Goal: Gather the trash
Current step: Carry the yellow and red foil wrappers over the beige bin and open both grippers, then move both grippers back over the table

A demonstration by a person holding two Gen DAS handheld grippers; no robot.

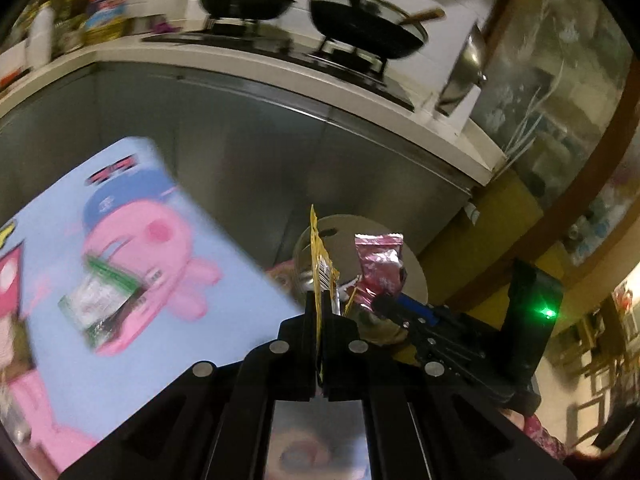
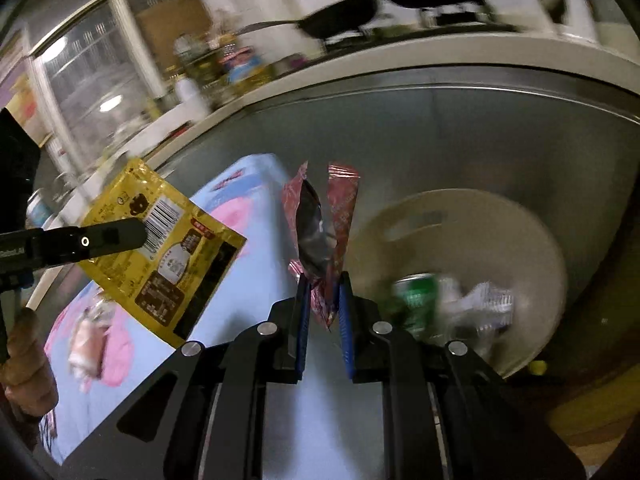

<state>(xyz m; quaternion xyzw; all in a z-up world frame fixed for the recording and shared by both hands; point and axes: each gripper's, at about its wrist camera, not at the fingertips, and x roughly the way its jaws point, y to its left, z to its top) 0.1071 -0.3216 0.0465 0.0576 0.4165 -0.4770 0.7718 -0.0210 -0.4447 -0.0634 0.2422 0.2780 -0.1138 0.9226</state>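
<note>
My left gripper (image 1: pixel 321 300) is shut on a yellow snack wrapper (image 1: pixel 320 264), held edge-on above the table's end; its flat printed face shows in the right wrist view (image 2: pixel 160 248). My right gripper (image 2: pixel 323 284) is shut on a red foil wrapper (image 2: pixel 324 220) with an open silver mouth; it also shows in the left wrist view (image 1: pixel 380 268). A round beige trash bin (image 2: pixel 520 232) stands just beyond and to the right, holding a green can (image 2: pixel 416 296) and clear plastic (image 2: pixel 480 304). A green-edged wrapper (image 1: pixel 100 300) lies on the blue cartoon table (image 1: pixel 224 248).
A steel-fronted kitchen counter (image 1: pixel 240 140) runs behind, with two black pans (image 1: pixel 244 2) on a stove. A glass cabinet (image 1: pixel 540 100) stands at the right. A second small wrapper (image 2: pixel 84 344) lies on the table (image 2: pixel 256 280) at the left.
</note>
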